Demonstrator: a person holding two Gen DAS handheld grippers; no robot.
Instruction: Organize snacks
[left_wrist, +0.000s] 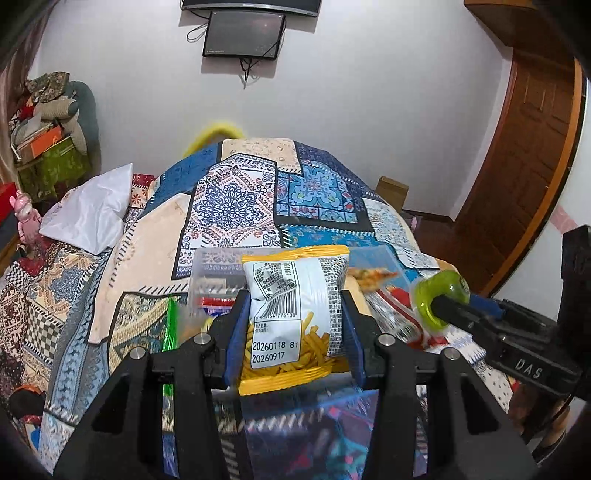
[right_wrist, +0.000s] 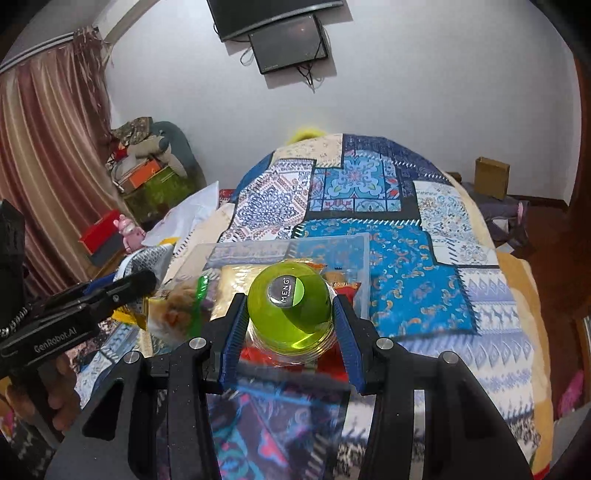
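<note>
so, from the left wrist view, the left gripper has its blue pads pinching a yellow-and-white bag of stick snacks by both sides, the bag upright and lifted clear of the patterned bedspread. just beyond it sits a clear plastic box on the bed, with red and other wrappers already inside. a green-striped packet lies beside the box on the left. to the right, the other tool shows, clamped on something green.

from the right wrist view, the right gripper is closed on a green jelly cup, pads pressing its round sides, lid facing the camera. it hangs just before the near edge of the same box, where a pale yellow packet and others lie. the left tool sits off to the left.

as a judgement, the sorting is partway: some snacks are in the box, two are in hand and not yet dropped in, and at least the green-striped packet seems left.
</note>
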